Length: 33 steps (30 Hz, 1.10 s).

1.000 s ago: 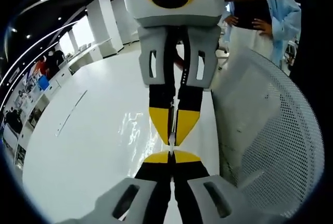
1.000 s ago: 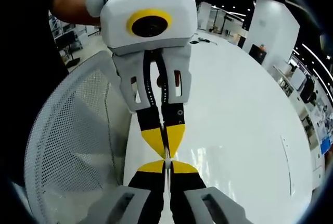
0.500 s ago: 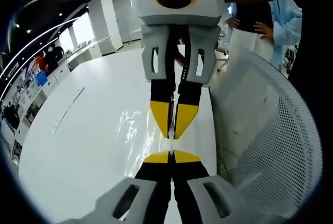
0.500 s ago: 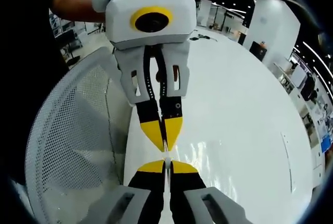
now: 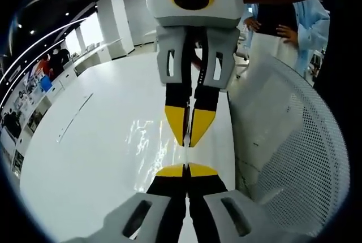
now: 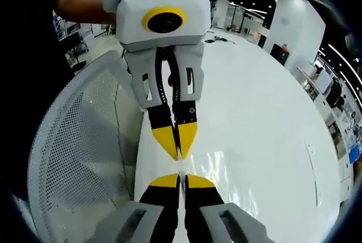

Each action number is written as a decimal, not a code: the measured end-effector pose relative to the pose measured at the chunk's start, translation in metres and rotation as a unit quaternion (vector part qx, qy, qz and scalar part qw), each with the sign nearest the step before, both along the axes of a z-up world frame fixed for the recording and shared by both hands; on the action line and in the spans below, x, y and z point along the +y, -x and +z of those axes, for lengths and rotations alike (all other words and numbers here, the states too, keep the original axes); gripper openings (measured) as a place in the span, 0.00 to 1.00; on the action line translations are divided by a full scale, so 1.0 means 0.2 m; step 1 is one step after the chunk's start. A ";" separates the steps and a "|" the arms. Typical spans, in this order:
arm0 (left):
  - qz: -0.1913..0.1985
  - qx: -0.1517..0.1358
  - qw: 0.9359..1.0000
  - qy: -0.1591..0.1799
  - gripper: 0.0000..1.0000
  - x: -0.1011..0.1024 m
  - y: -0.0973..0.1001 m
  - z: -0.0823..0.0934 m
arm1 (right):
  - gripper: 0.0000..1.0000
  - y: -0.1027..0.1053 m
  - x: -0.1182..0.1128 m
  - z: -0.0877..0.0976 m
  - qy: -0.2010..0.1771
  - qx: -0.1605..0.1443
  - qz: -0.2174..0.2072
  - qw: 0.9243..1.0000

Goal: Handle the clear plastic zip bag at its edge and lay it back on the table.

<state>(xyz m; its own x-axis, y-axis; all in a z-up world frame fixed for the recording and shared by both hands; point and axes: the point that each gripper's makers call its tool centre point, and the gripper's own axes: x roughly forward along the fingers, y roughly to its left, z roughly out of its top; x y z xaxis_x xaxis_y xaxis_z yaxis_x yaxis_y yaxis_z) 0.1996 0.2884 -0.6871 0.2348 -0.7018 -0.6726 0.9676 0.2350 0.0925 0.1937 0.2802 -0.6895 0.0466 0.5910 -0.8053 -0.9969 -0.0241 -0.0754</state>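
Two hand-held grippers face each other nose to nose over a white table. The left gripper has its yellow-tipped jaws pressed together on the near edge of a clear plastic zip bag, which shows as a glossy, faintly wrinkled sheet low over the table. The right gripper also has its jaws closed on that thin edge, opposite the other. A white mesh chair back stands close beside the table edge. The likely risks: the slick film may slip from either pinch, one side may drop first and fold the bag, or it may slide off the nearby table edge.
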 end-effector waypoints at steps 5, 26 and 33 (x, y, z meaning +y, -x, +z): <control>0.001 0.004 1.000 0.001 0.00 0.01 0.00 -0.01 | 0.00 0.01 0.00 0.00 0.000 0.002 0.000 1.000; 0.004 0.019 1.000 -0.002 0.00 0.05 -0.04 0.01 | 0.00 -0.03 0.01 0.03 -0.002 0.009 -0.014 1.000; -0.003 0.025 1.000 -0.010 0.00 0.08 -0.06 0.06 | 0.00 -0.04 0.04 0.07 -0.009 0.026 -0.035 0.999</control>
